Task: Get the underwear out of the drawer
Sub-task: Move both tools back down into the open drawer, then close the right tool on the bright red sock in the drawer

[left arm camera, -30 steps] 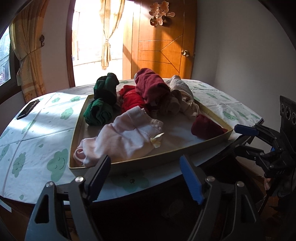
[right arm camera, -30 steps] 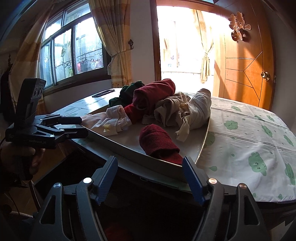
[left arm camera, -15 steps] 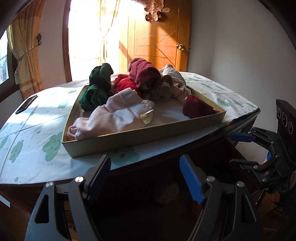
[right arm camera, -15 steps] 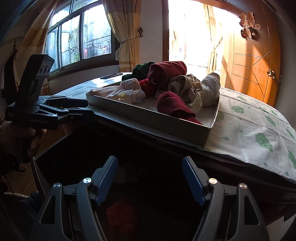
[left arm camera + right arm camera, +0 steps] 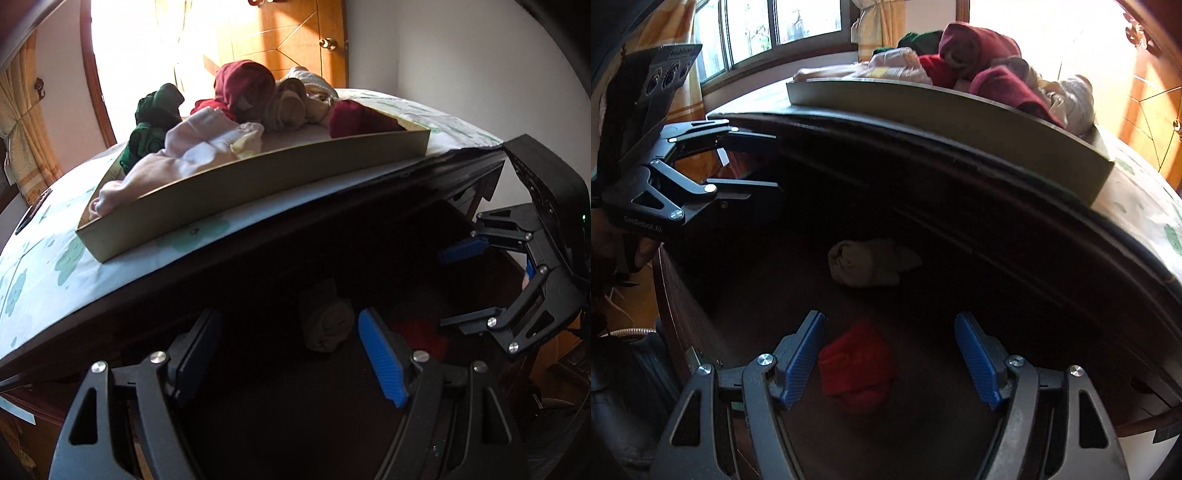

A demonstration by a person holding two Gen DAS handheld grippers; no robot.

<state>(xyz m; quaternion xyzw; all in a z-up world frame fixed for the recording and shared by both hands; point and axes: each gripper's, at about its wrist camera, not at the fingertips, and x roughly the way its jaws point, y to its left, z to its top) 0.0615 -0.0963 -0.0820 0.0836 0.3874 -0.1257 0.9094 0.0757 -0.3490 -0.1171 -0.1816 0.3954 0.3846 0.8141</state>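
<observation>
Where both views earlier showed the tray top, I now see drawer interior: beige roll, red roll; left tongs and right tongs apart, empty.

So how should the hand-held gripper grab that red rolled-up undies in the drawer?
Probably from above, across the narrower middle of the red bundle. It lies flat on the drawer floor, nothing touching it, right under the open right hand-held gripper, so the fingers can drop either side of the soft roll and pinch.

Left gripper fingers spread over dark drawer; beige roll lies between them.
</observation>
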